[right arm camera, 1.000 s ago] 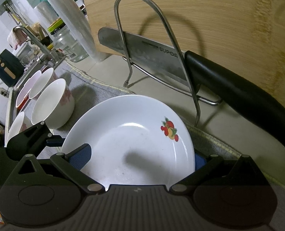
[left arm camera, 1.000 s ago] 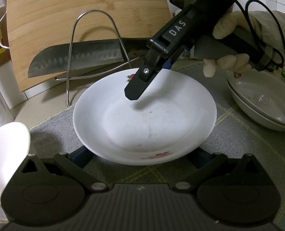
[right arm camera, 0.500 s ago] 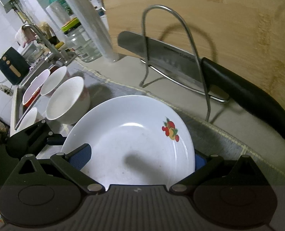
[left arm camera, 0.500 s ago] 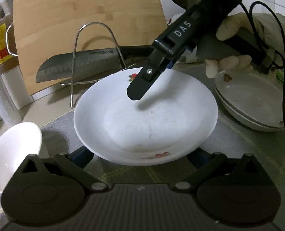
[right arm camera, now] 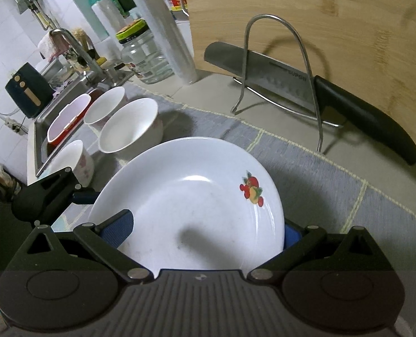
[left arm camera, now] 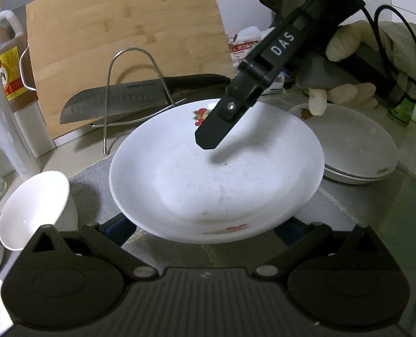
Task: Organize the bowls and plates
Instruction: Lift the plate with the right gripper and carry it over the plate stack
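- Plate [left arm camera: 216,179], white with a fruit print, sits between my two grippers, held above the grey mat [right arm camera: 334,185].
- Off to my left gripper's [left arm camera: 205,229] left stands a white bowl [left arm camera: 33,210]; its blue pads reach under the plate's near rim, though I cannot tell whether they grip.
- My right gripper [right arm camera: 205,233] pinches the plate's rim, one finger [left arm camera: 222,123] over the inside.
- Right of it, stacked plates [left arm camera: 356,148] rest on the mat.
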